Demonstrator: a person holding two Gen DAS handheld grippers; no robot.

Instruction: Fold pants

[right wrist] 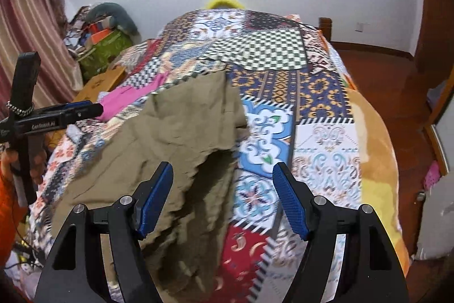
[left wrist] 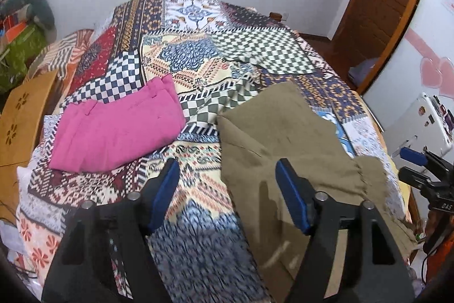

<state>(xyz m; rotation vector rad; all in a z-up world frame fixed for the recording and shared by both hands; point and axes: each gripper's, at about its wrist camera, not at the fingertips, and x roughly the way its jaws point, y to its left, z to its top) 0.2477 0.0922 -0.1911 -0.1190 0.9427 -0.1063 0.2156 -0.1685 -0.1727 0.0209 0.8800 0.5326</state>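
Olive-brown pants (left wrist: 283, 138) lie loosely spread on the patterned bed, rumpled at the near right; they also show in the right wrist view (right wrist: 176, 149). My left gripper (left wrist: 227, 175) is open and empty, hovering over the pants' left edge. My right gripper (right wrist: 222, 178) is open and empty above the pants' wrinkled right edge. The right gripper also shows at the right edge of the left wrist view (left wrist: 417, 161), and the left gripper at the left of the right wrist view (right wrist: 71, 111).
Folded pink pants (left wrist: 119, 129) lie on the bed to the left. The patchwork bedspread (left wrist: 198, 56) covers the bed. A wooden headboard (left wrist: 22, 115) and a cluttered pile (right wrist: 99, 39) stand left; wooden floor (right wrist: 397, 93) lies right.
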